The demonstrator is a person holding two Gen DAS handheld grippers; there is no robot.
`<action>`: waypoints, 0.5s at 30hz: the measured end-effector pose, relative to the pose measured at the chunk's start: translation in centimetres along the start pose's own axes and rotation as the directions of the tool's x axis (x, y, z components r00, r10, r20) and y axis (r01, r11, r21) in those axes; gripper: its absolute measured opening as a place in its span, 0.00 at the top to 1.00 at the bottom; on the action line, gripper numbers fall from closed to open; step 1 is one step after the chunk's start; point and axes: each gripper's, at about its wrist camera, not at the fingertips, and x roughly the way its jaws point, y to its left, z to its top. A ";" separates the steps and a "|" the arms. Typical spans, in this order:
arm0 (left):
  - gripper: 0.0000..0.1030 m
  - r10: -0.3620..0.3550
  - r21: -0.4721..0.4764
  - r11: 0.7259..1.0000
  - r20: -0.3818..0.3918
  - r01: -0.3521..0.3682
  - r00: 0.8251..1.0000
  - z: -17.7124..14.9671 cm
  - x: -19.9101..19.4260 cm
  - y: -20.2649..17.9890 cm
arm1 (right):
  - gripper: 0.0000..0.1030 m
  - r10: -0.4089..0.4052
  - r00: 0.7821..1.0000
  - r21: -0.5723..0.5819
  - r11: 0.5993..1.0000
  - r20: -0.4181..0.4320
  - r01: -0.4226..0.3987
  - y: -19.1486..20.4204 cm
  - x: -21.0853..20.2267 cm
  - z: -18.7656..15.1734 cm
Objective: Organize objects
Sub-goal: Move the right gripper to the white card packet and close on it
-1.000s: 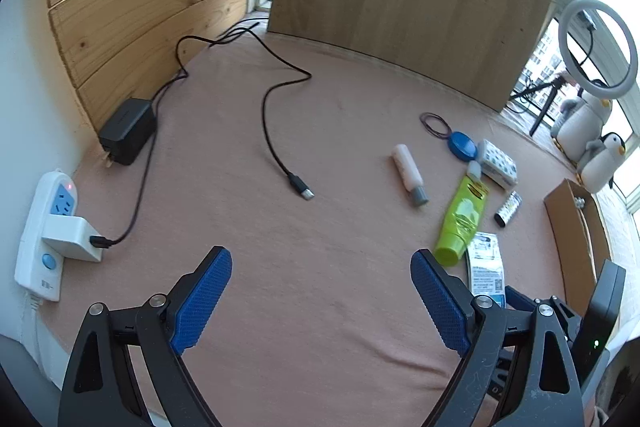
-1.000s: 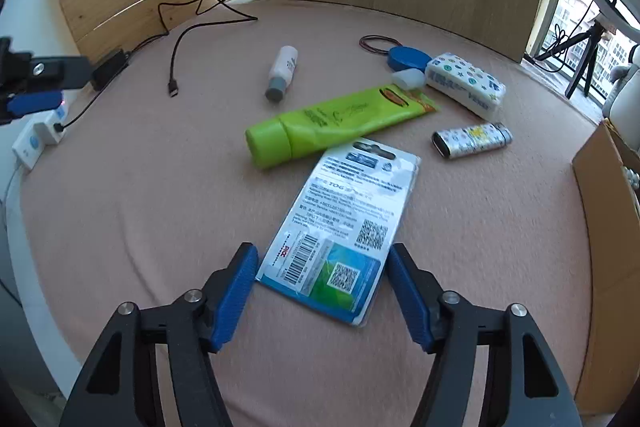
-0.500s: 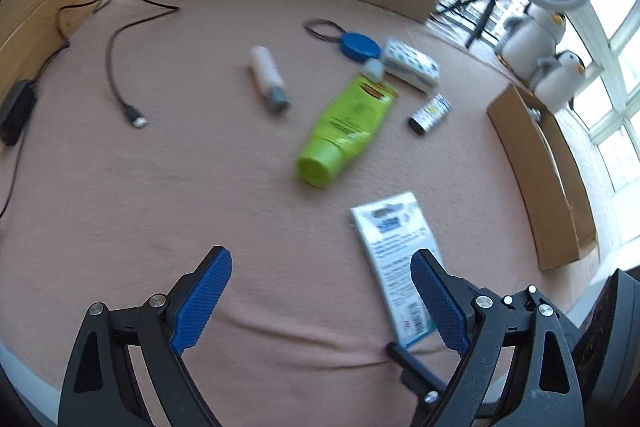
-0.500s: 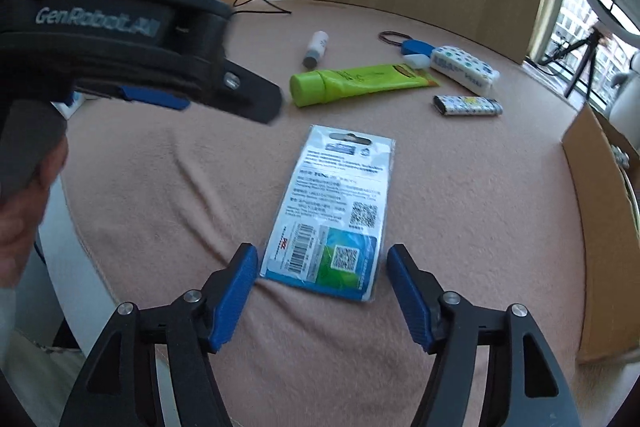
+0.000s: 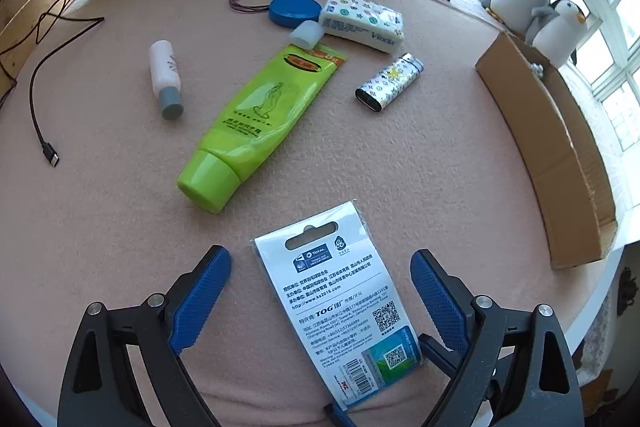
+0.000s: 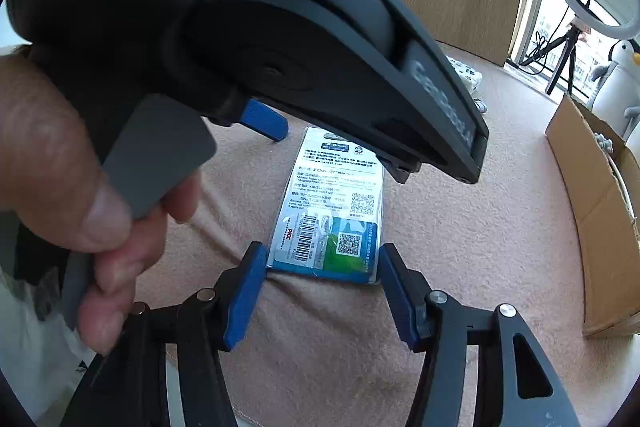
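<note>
packet [image 5: 340,315] of printed card, white with a blue-green lower end, lies flat on the pinkish-brown cloth [image 5: 420,155] in the lower middle of the left wrist frame, between the blue pads of the left gripper [image 5: 320,291], which stand wide apart and touch nothing. in the right wrist frame the right gripper [image 6: 322,291] is also spread wide, its blue pads just beside the packet's near corners; whether they touch the card cannot be told. a hand [image 6: 68,187] fills the left of that frame, wrapped on the dark body of the other gripper, which covers the upper half. above the packet in the left wrist frame lie a green tube [image 5: 256,123], a small white bottle [image 5: 164,77], a patterned lighter [image 5: 388,83], a tissue pack [image 5: 360,21] and a blue disc [image 5: 294,11]. cardboard box [image 5: 560,155] sits at the right edge.
</note>
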 end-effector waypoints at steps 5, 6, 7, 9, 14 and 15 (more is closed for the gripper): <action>0.25 0.065 0.080 0.995 -0.013 -0.064 0.998 0.2 0.2 -1.0 | 0.49 0.007 1.000 0.004 1.000 0.001 -0.007 -0.3 0.0 0.1; 0.26 0.072 0.092 0.993 -0.014 -0.070 0.997 0.3 0.1 -1.2 | 0.49 0.009 1.000 0.005 1.000 0.002 -0.009 -0.3 0.1 0.1; 0.27 0.070 0.097 0.993 -0.018 -0.068 0.997 0.3 0.1 -1.2 | 0.49 0.009 1.000 0.003 1.000 0.003 -0.009 -0.3 0.0 0.1; 0.28 0.068 0.096 0.993 -0.021 -0.066 0.997 0.4 -0.1 -1.2 | 0.49 0.004 1.000 -0.001 1.000 0.005 -0.004 -0.2 -0.1 -0.1; 0.30 0.047 0.076 0.996 -0.023 -0.045 0.999 0.4 -0.5 -1.0 | 0.49 0.000 1.000 -0.004 1.000 0.008 0.000 -0.1 -0.2 -0.2; 0.30 0.044 0.072 0.997 -0.023 -0.042 0.999 0.5 -0.6 -1.0 | 0.49 0.000 1.000 -0.004 1.000 0.009 0.000 -0.1 -0.3 -0.2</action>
